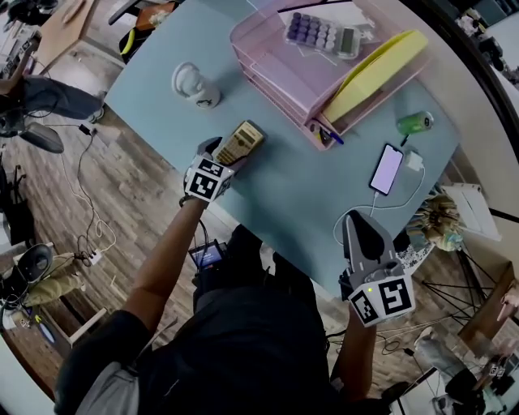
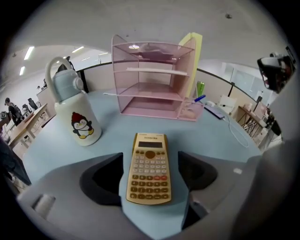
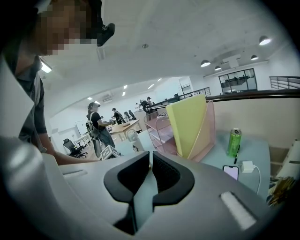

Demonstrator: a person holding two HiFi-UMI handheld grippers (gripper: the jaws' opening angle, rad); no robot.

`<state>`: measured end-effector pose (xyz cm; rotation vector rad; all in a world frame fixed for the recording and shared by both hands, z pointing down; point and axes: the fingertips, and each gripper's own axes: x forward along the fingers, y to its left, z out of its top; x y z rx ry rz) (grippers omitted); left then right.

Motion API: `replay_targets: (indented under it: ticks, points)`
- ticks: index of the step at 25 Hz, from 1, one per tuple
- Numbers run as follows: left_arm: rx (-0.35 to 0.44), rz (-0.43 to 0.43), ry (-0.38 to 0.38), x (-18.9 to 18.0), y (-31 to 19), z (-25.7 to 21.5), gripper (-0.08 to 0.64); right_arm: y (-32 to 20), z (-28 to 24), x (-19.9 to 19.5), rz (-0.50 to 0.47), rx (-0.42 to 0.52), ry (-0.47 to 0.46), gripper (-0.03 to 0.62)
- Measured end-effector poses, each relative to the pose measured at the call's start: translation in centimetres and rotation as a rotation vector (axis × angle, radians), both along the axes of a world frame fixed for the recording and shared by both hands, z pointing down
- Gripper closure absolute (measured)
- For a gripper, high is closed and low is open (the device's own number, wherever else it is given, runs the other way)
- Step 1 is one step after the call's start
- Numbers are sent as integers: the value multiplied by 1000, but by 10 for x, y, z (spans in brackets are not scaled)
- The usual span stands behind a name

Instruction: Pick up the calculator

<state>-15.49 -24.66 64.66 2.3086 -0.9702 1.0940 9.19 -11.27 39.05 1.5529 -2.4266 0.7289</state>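
Blue bench (image 1: 300,186) fills the head view. It carries two calculators: the gold calculator (image 1: 240,143) lying flat by the left tool (image 1: 225,156), and a purple calculator (image 1: 322,34) in the pink tray (image 1: 272,77). One phone (image 1: 387,168) and one can (image 1: 414,123) lie beyond. Only the left gripper view shows the left tool released, jaws wide either side of the gold calculator (image 2: 150,168) without touching it; one penguin bottle (image 2: 75,117) stands behind. The right gripper view shows the right tool (image 3: 150,161) clenched on nothing.

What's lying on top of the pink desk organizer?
A purple-keyed calculator lies on papers in the pink organizer's top tray, beside a yellow folder. Anything beneath the papers is covered.
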Motion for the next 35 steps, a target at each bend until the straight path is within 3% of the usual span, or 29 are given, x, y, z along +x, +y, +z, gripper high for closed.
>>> replay_targets:
  ticks: [5, 14, 22, 35]
  points:
    - [-41, 56, -75, 0, -1, 28, 150, -4, 8, 3, 18, -18, -6, 586]
    - [-93, 74, -123, 12, -6, 45, 110, -10, 14, 2, 26, -27, -15, 586]
    - [-125, 56, -89, 12, -6, 50, 110, -13, 14, 0, 19, -23, -19, 586]
    - [-87, 73, -74, 13, 0, 47, 135, -9, 9, -4, 6, -13, -17, 586]
